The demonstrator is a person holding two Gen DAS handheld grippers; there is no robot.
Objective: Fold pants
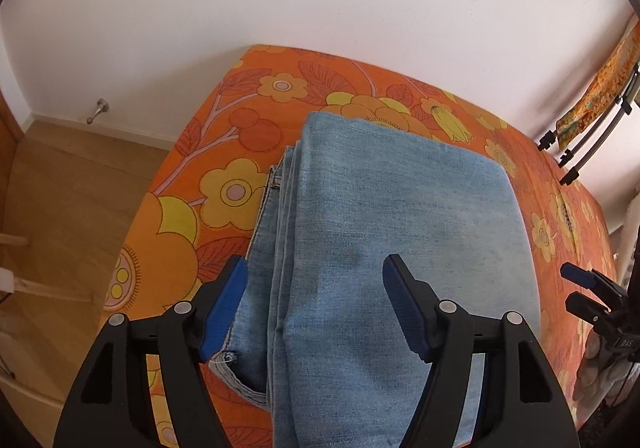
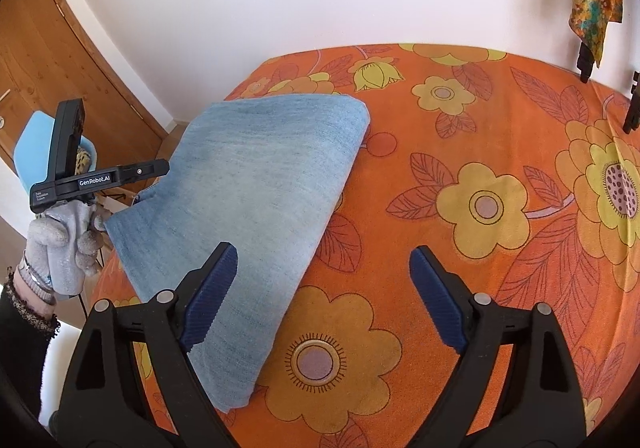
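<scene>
The left claw [image 1: 314, 304] is held wide above the folded pants [image 1: 384, 232], nothing gripped. The right claw [image 2: 324, 296] is spread wide at the pants' 3 o'clock edge, empty. The pants are laid flat on the orange flowered bed [image 2: 480, 152].

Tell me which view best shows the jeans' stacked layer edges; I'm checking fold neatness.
The left wrist view: the jeans show their stacked layers, seam and hem along the left side. The right wrist view shows only the smooth top panel and rounded fold.
</scene>
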